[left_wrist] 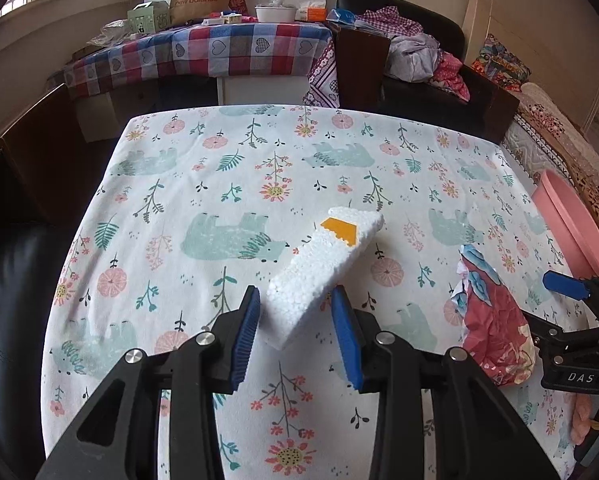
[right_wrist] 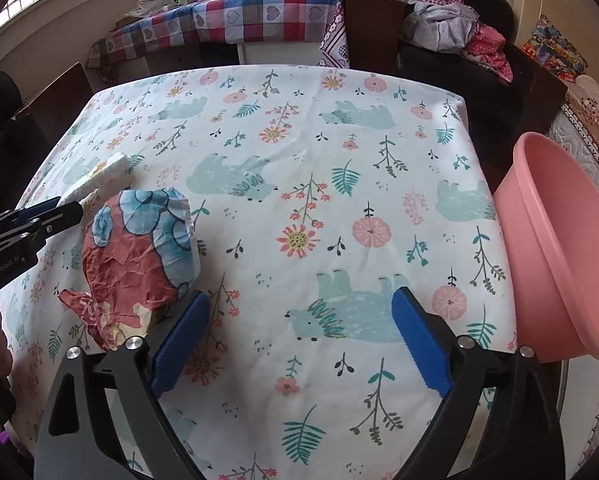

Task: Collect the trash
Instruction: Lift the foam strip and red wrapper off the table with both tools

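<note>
A white styrofoam block (left_wrist: 319, 268) with a yellow sticker lies on the floral tablecloth (left_wrist: 219, 184). Its near end sits between the blue pads of my left gripper (left_wrist: 297, 320), which is open around it, with gaps on both sides. A crumpled red and blue wrapper (left_wrist: 495, 316) lies to the block's right. In the right wrist view the wrapper (right_wrist: 139, 256) is just left of my right gripper (right_wrist: 299, 340), which is wide open and empty above the cloth. The styrofoam block (right_wrist: 99, 178) shows behind the wrapper. The left gripper (right_wrist: 55, 210) enters from the left.
A pink plastic basin (right_wrist: 559, 240) stands at the table's right edge; it also shows in the left wrist view (left_wrist: 571, 224). Behind the table are a checkered-cloth table (left_wrist: 219, 48) with clutter, a dark chair with clothes (left_wrist: 419, 56), and a black seat at the left.
</note>
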Demonstrator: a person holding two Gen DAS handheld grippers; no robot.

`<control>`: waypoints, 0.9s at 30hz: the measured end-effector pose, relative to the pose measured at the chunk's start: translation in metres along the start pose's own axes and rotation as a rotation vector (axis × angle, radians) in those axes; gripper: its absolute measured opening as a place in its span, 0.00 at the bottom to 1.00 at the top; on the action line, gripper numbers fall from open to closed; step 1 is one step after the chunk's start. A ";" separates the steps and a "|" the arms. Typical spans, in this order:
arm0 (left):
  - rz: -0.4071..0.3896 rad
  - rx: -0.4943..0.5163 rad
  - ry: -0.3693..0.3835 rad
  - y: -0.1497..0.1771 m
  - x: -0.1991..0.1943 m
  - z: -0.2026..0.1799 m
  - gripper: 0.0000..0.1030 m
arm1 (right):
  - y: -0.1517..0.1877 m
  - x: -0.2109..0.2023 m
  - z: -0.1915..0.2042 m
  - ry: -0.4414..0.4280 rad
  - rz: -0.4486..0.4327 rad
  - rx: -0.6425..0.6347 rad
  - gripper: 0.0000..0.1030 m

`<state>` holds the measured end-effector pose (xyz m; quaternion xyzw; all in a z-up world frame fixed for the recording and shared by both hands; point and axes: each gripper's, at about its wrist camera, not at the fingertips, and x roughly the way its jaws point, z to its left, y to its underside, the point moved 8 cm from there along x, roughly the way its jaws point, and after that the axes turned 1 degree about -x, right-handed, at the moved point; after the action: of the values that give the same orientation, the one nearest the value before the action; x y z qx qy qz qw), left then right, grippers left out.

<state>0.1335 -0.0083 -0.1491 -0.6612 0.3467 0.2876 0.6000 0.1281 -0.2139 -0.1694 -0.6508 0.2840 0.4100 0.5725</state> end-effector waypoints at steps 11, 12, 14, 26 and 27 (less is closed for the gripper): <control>-0.009 -0.036 0.037 0.000 -0.002 0.007 0.30 | -0.001 0.001 -0.001 0.001 0.000 0.002 0.91; -0.013 -0.048 0.047 -0.001 -0.003 0.009 0.25 | -0.001 0.001 0.000 0.000 -0.001 0.004 0.91; -0.046 -0.078 0.061 -0.003 -0.011 0.014 0.25 | 0.001 -0.003 0.000 -0.022 -0.008 0.020 0.91; -0.102 -0.114 0.114 0.000 -0.043 0.017 0.24 | -0.005 -0.055 0.032 -0.267 -0.135 0.043 0.87; -0.097 -0.118 0.116 0.001 -0.044 0.017 0.24 | -0.005 -0.052 0.037 -0.265 -0.126 0.029 0.87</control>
<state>0.1071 0.0136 -0.1165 -0.7268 0.3310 0.2393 0.5522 0.0988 -0.1818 -0.1223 -0.5990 0.1703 0.4518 0.6388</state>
